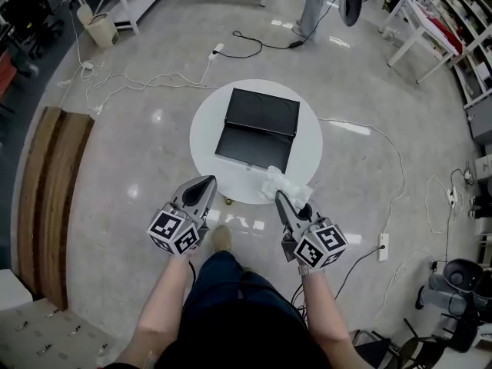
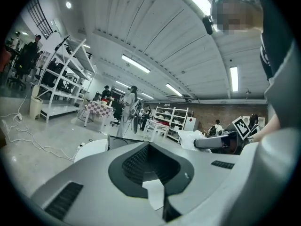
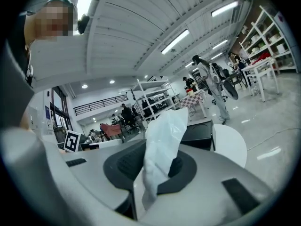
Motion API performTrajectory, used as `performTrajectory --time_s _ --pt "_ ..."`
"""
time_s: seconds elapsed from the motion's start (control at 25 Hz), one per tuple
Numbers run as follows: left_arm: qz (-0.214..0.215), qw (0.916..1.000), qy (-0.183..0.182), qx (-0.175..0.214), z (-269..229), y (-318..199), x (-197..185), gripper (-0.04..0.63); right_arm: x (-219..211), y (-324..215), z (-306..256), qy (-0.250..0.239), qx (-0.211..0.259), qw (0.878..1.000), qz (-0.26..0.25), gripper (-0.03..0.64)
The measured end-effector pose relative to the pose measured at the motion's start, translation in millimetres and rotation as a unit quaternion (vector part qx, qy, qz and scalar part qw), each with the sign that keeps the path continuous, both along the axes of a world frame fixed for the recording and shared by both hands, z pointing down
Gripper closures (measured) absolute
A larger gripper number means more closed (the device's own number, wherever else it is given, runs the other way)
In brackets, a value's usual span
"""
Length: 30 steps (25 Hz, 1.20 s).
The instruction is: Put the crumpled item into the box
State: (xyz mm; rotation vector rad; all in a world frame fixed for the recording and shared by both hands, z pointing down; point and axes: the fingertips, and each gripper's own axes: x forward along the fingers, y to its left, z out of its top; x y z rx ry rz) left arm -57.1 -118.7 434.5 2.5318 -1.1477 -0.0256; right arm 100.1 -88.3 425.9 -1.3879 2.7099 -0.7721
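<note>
Since nothing white shows inside the box [image 1: 250, 146] yet, progress: the picking is done, I judge; carrying over the rim and letting go are left.
Floor at left: a wooden strip [image 1: 50, 198] and a thin white cable [image 1: 138, 79], both well apart from the table, with much bare floor between.
Left gripper [image 1: 204, 184]: jaws together with nothing in them; it hovers at the near left edge of the table.
Table [image 1: 207, 129]: round and white, with a bare margin all around the box; its near edge lies close to both gripper tips.
Box: black and open, with the lid laid back to the far side; the near wall is the edge to cross, and the way from the near side looks free.
Crumpled item [image 1: 283, 181]: white and thin, at the near right edge of the table, near the box's right corner but outside it; whether it touches the tabletop I cannot tell.
Right gripper [image 1: 281, 200]: jaws clamped on the crumpled item, which sticks out in front of them.
Floor at right: a second cable [image 1: 388, 156] and a power strip [image 1: 383, 246], low on the floor, probably no obstacle for the hands.
</note>
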Motion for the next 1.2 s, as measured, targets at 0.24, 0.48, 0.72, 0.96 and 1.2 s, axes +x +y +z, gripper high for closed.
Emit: performTrajectory --time_s 0.24,0.48,0.72,0.96,1.2 --pt "0.019 0.9998 -0.003 -0.002 10 -33 -8 0.595 -12 -28 11 0.0 -0.006 1.0 0.015 0.56" --pt "0.036 0.9993 -0.004 -0.001 19 -64 -12 0.595 -21 -54 24 -0.003 -0.014 0.999 0.03 0.561" --pt "0.053 0.9986 -0.002 -0.003 30 -88 -22 0.595 -37 -78 35 -0.001 -0.02 0.999 0.047 0.56" --pt "0.077 0.997 0.001 -0.002 41 -103 -23 0.595 -45 -92 44 0.004 -0.018 0.998 0.062 0.561" --pt "0.087 0.9962 0.005 -0.004 56 -112 -17 0.595 -47 -102 58 0.013 -0.023 0.998 0.064 0.56"
